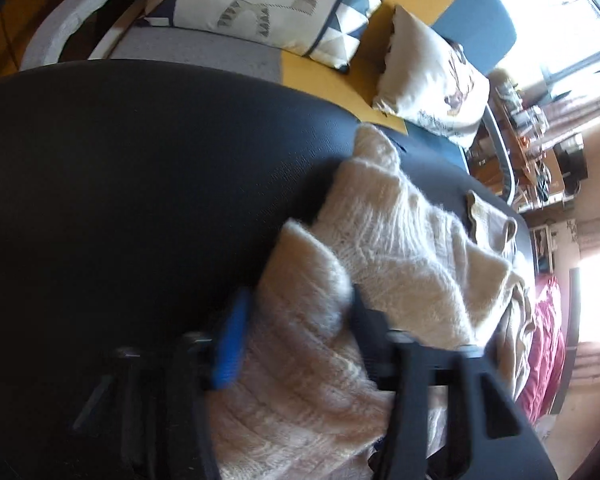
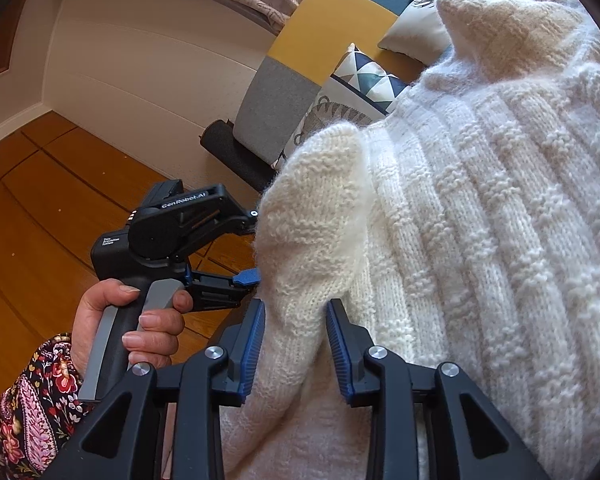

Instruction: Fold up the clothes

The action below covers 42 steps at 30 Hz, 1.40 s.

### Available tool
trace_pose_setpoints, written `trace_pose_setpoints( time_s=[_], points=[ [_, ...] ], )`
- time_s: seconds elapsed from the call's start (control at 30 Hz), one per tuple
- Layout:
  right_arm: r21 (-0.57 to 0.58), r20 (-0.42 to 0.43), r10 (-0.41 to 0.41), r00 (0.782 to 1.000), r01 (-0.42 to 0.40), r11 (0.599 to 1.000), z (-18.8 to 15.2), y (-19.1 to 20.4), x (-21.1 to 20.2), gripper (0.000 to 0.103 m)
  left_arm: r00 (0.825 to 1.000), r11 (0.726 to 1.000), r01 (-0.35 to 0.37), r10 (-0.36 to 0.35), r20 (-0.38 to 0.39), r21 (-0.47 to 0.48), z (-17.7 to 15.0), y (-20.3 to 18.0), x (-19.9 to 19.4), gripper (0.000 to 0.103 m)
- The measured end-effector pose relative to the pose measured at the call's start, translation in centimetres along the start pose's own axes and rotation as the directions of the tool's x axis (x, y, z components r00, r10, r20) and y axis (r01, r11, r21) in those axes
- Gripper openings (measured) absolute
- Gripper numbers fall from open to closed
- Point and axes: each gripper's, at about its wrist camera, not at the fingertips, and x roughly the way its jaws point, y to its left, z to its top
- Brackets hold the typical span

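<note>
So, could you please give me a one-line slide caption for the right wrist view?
Right gripper pinches a fold of the cream knit sweater while the hand-held left gripper meets its edge.

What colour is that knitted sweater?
Cream-white, with a ribbed knit texture. The sweater shows best in the right wrist view.

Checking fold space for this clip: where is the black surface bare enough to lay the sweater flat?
The black surface lies bare left of the cream knit sweater, up to the patterned cushion. Right of the sweater it is crowded: beige cloth and a red garment at the edge.
</note>
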Motion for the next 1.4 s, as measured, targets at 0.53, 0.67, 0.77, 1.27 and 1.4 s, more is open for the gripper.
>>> trace_pose_setpoints(
  time_s=[0.53, 0.67, 0.77, 1.27, 1.4],
  points=[
    [-0.005, 0.001, -0.004, 1.0, 0.004, 1.0, 0.1, -0.2, 0.3, 0.032, 0.885, 0.995, 0.028, -0.067, 0.46, 0.091, -3.6, -1.3, -11.9, 0.011],
    [-0.003, 0.004, -0.002, 1.0, 0.002, 1.0, 0.1, -0.2, 0.3, 0.032, 0.829, 0.998, 0.017, -0.051, 0.556, 0.065, -4.1, 0.0, -15.3, 0.01],
    [-0.002, 0.004, -0.003, 1.0, 0.003, 1.0, 0.2, -0.3, 0.4, 0.032, 0.78, 1.0, 0.013, -0.014, 0.626, 0.006, -4.6, 2.1, -17.9, 0.01],
    [-0.001, 0.003, -0.013, 1.0, 0.013, 1.0, 0.7, -0.4, 0.9, 0.032, 0.773, 0.973, -0.222, 0.212, 0.598, -0.059, -10.5, 11.5, -17.0, 0.018],
    [-0.002, 0.002, -0.018, 1.0, 0.018, 1.0, 0.7, -0.4, 1.1, 0.032, 0.825, 0.995, 0.01, 0.046, 0.564, -0.096, -13.7, 16.4, -15.5, 0.029]
  ],
)
